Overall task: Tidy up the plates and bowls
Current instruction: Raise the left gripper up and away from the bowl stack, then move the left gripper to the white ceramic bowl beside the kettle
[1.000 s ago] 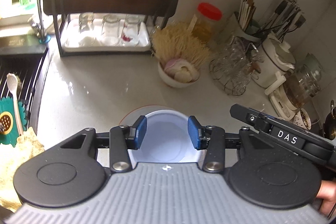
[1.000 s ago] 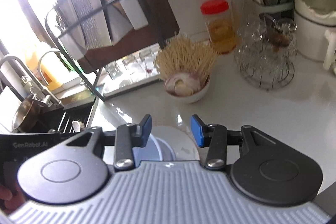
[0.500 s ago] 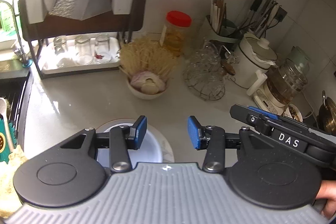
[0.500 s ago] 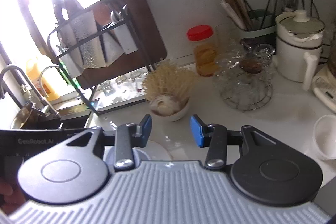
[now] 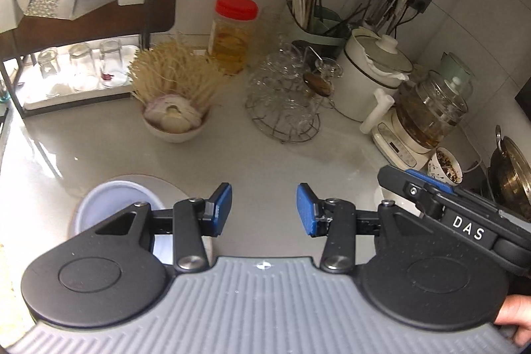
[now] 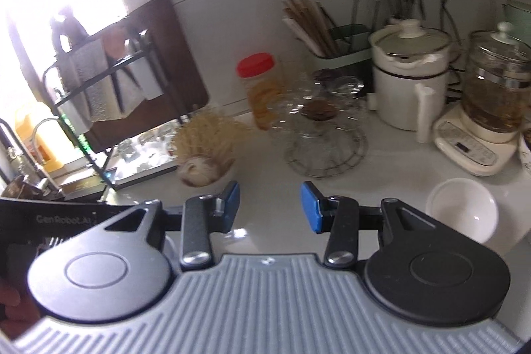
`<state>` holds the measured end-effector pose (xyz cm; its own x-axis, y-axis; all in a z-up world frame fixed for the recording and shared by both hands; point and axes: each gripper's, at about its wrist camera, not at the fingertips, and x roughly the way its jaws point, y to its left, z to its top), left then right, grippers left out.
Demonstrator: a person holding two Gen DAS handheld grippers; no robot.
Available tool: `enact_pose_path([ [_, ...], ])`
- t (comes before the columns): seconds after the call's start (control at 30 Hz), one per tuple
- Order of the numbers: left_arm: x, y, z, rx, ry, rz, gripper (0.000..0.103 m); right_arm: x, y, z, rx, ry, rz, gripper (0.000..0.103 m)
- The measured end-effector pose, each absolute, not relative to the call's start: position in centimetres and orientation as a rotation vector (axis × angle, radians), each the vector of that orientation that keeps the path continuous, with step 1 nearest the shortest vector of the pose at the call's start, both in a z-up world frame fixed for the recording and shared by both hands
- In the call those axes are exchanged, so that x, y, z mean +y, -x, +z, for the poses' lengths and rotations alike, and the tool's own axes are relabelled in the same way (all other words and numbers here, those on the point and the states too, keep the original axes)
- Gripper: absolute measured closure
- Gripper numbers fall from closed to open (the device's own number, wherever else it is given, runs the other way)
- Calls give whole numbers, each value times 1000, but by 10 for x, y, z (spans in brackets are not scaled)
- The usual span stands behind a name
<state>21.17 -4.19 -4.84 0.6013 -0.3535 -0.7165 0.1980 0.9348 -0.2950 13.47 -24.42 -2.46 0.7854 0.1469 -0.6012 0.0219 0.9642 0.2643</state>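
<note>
A: Bowl [image 6: 462, 210], white, sits empty on the counter [image 5: 265, 155] just right of the right tongs [image 6: 268, 209]; a blue bowl [image 5: 114, 204] rests on a plate [image 5: 167, 184] left of the left tongs [image 5: 264, 209]

B: How will it handle?

A: Likely ceramic: stiff, glossy, slippery, breakable. I'd pinch the rim wall

B: And the tongs?

A: Both roughly half open, pads apart, nothing between them, touching nothing

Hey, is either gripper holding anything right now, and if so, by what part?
Nothing is held: the left gripper and right gripper are both open over bare counter.
</note>
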Motion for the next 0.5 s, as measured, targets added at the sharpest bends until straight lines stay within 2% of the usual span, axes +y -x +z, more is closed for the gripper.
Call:
enact_pose_path([
  [0.5, -111, -217, -59, 880, 164, -374, 53, -317, -115, -39, 668, -325, -42, 58],
])
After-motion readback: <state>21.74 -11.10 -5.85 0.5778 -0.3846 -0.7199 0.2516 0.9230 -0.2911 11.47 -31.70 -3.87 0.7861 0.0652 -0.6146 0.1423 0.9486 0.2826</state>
